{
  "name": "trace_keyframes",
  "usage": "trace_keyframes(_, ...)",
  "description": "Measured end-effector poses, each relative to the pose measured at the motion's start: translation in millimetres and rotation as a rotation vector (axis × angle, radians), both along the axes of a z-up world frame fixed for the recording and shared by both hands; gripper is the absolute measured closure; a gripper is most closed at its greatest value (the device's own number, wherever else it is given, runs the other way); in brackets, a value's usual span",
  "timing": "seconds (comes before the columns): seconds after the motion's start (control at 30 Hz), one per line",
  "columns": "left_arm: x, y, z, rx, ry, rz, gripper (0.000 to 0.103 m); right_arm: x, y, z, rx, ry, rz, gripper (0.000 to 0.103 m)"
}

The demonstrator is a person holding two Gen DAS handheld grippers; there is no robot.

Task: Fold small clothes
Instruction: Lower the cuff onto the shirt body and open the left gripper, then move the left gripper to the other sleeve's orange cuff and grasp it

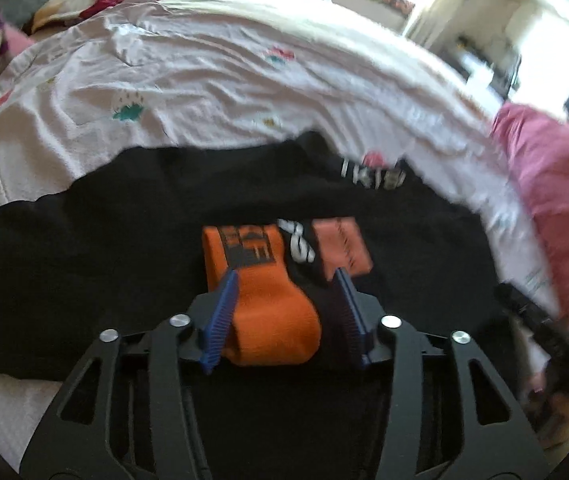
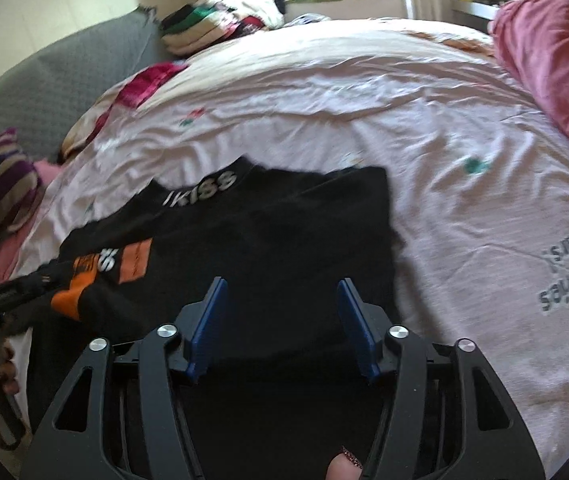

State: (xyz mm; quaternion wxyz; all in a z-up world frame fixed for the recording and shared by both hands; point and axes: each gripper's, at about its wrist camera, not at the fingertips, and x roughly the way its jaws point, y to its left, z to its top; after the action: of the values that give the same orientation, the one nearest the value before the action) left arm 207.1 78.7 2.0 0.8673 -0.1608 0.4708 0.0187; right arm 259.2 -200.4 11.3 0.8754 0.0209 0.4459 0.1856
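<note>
Open-jawed left gripper [image 1: 284, 276] and right gripper [image 2: 282, 304] over partly folded black orange-patched cotton shirt [image 2: 284, 232]; folding unfinished.

Left gripper [image 1: 288, 280]: my blue pads sit apart around an orange cuff [image 1: 268, 300].
Black garment [image 1: 104, 248]: spread across mid-frame.
Bedsheet [image 1: 204, 72]: white, upper frame.
Pink pillow [image 1: 564, 184]: right edge.

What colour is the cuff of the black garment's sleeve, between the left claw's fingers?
Orange cuff; the left wrist view shows it best.
</note>
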Motion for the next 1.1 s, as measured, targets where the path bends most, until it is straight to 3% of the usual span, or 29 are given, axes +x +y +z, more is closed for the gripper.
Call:
trace_keyframes(0.1, -1, -6, -19, 0.062, 0.048, -0.005, 0.058, 1, 8, -14, -0.051, 0.047, 0.011, 0.044)
trace_keyframes(0.17, -4, -8, -22, 0.098, 0.045, 0.000, 0.052, 4, 12, -24, -0.086, 0.078, 0.014, 0.043)
trace_keyframes(0.27, -5, -6, -20, 0.081, 0.037, 0.001, 0.047, 3, 15, -26, -0.085, 0.075, 0.016, 0.036)
trace_keyframes(0.4, -9, -7, -13, 0.062, 0.026, -0.014, 0.043, -2, 14, -16, -0.042, 0.051, 0.016, 0.032)
trace_keyframes(0.53, -17, -3, 1, 0.035, -0.011, 0.000, 0.029, -7, 14, -3, -0.018, 0.002, 0.012, 0.016)
trace_keyframes(0.63, -27, 1, 17, 0.069, -0.061, 0.013, 0.020, -11, 16, 7, -0.011, -0.035, 0.016, 0.008)
trace_keyframes(0.73, -36, 5, 27, 0.106, -0.090, 0.038, 0.012, -15, 19, 13, -0.006, -0.063, 0.026, 0.007)
trace_keyframes(1.1, -58, 32, 44, 0.125, -0.121, 0.127, 0.010, -31, 39, 29, 0.017, -0.132, 0.073, 0.005)
